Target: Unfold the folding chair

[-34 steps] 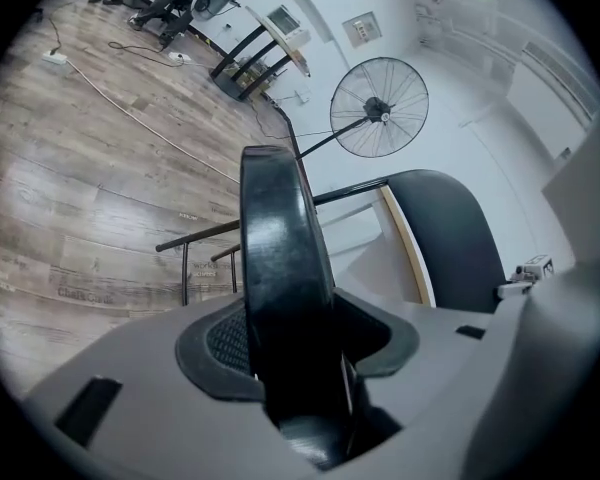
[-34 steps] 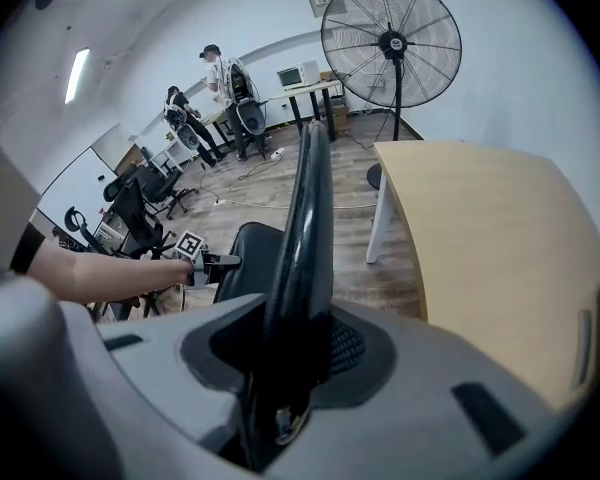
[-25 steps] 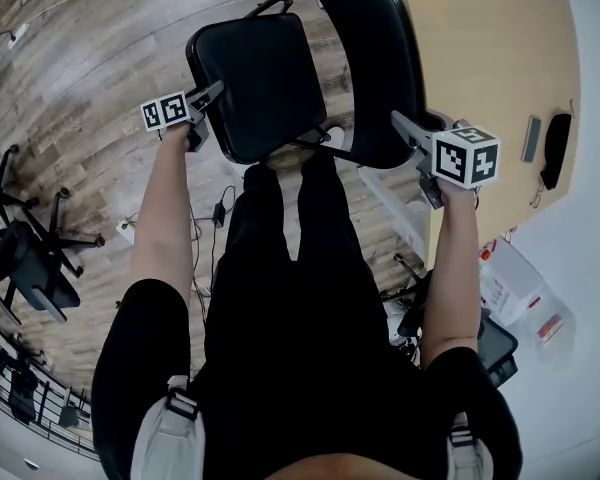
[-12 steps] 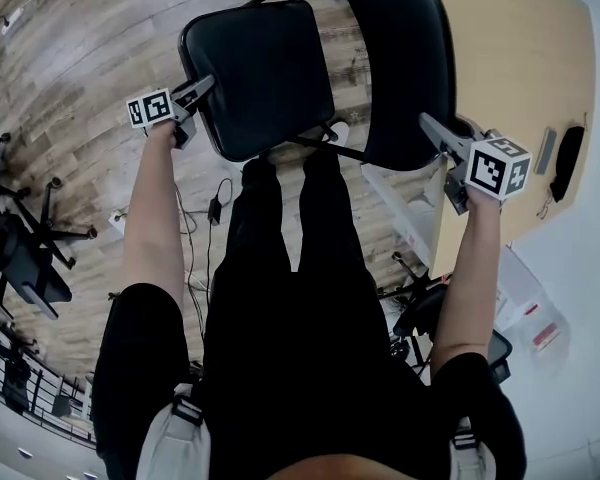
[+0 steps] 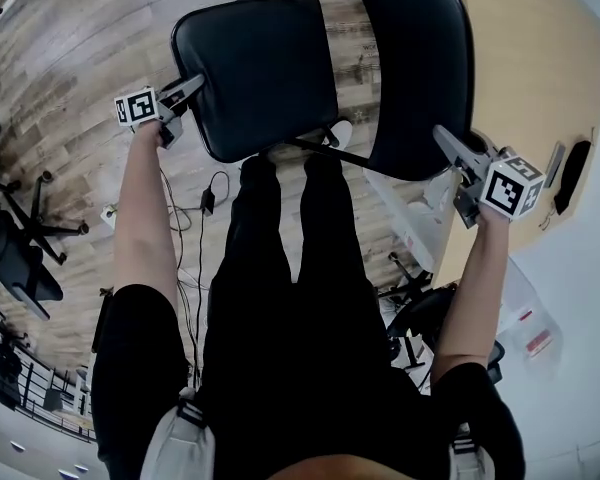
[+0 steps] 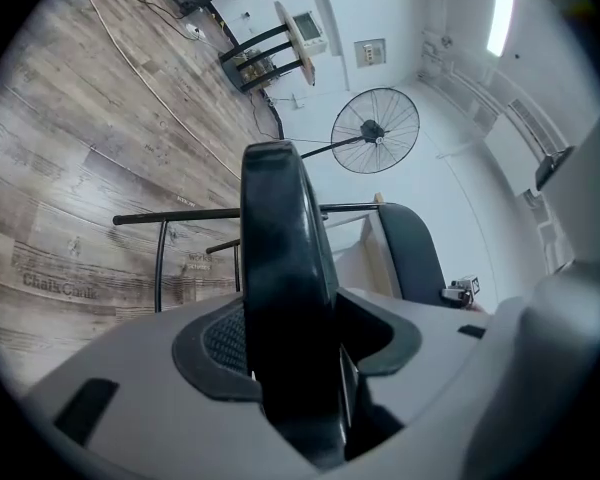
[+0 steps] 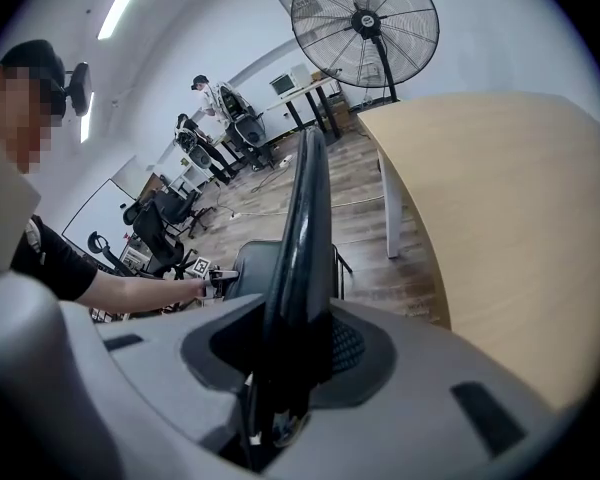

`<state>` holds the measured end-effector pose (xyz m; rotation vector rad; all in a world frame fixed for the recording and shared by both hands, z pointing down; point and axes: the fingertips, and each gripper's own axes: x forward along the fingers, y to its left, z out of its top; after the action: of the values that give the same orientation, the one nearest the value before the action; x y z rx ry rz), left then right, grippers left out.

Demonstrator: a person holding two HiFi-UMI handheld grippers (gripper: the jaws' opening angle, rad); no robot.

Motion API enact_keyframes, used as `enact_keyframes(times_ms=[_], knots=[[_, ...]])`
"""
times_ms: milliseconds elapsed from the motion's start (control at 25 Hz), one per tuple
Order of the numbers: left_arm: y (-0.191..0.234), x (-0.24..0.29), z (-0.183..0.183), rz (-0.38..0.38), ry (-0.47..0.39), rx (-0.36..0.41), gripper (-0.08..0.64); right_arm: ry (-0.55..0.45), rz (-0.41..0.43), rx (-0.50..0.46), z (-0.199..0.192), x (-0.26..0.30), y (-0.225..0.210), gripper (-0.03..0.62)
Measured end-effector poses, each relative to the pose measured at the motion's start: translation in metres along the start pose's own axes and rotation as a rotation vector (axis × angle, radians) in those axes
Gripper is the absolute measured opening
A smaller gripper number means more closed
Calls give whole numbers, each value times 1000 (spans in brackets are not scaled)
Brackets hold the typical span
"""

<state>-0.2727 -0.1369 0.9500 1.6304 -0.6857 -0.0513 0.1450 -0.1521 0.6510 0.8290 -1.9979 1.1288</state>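
The folding chair has a black padded seat [image 5: 255, 68] and a black backrest [image 5: 415, 68] on dark metal tubes [image 6: 180, 216]. In the head view my left gripper [image 5: 185, 93] is at the seat's left edge. In the left gripper view the seat edge [image 6: 285, 298] stands upright between the jaws of that gripper [image 6: 290, 368]; the jaws are opening but still hug it. My right gripper [image 5: 450, 148] is shut on the backrest's lower right edge. That edge [image 7: 305, 238] runs up out of the jaws of the right gripper [image 7: 285, 368].
A light wooden table [image 5: 525, 78] stands close on the right, beside the backrest. Office chairs [image 5: 20, 258] stand at the left and cables [image 5: 205, 203] trail on the wood floor. A big pedestal fan [image 7: 365, 18] and people [image 7: 205, 98] are farther off.
The two grippers have drawn apart, the left one leftward and the right one rightward and down. The seat and the backrest stand wider from each other and fill more of the head view.
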Motion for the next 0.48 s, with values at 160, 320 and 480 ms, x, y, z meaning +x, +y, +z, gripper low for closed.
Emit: enact_keyframes(times_ms=[160, 320, 480], knots=[[21, -8, -1, -26, -11, -17, 224, 1, 17, 7, -2, 9, 0, 112], [35, -11, -2, -74, -27, -58, 224, 4, 21, 5, -4, 20, 0, 113], [47, -15, -5, -100, -28, -87, 224, 11, 26, 5, -6, 28, 4, 112]])
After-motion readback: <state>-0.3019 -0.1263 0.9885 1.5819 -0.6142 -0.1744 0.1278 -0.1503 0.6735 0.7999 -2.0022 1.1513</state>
